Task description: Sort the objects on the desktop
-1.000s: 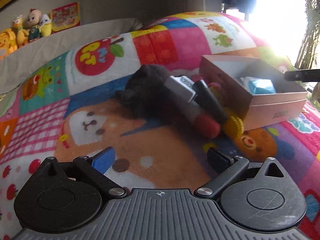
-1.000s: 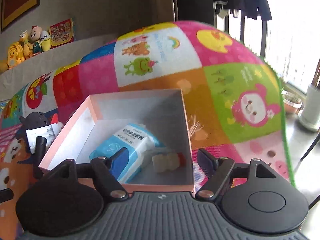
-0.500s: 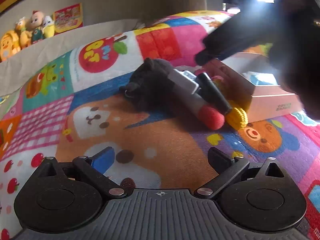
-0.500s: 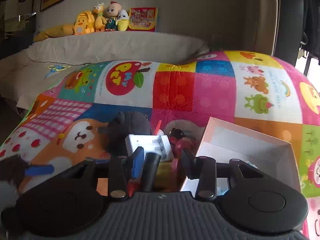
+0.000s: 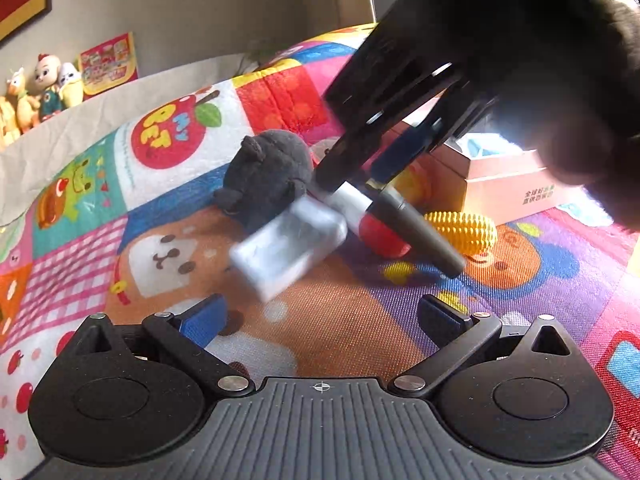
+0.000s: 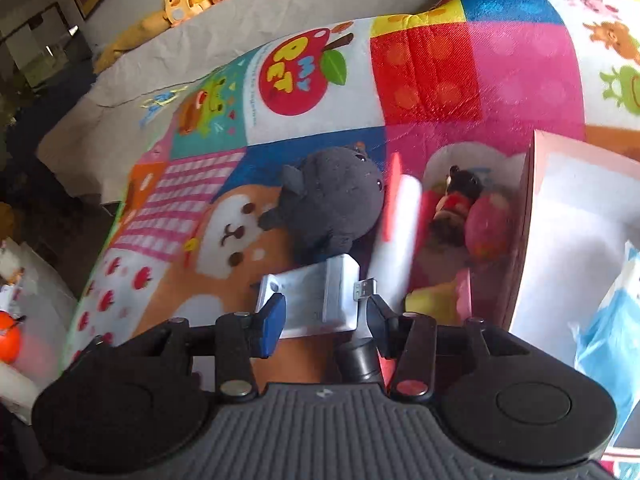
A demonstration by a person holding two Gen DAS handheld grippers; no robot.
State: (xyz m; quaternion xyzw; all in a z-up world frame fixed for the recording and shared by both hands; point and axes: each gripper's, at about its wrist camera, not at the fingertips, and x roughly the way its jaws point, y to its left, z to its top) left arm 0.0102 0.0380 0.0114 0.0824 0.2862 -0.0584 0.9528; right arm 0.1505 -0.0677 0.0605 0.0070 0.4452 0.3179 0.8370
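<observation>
Now right hand-held gripper (image 6: 324, 320) partly spread, jaws opening, silver box (image 6: 316, 300) between its fingertips, beside grey plush (image 6: 336, 200).

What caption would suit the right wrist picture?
Right gripper with its jaws around a silver box, beside a dark plush toy on a colourful mat.

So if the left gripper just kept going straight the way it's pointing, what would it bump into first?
Probably the silver box lying ahead of the left gripper, with the dark plush toy behind it; depth is hard to judge.
</observation>
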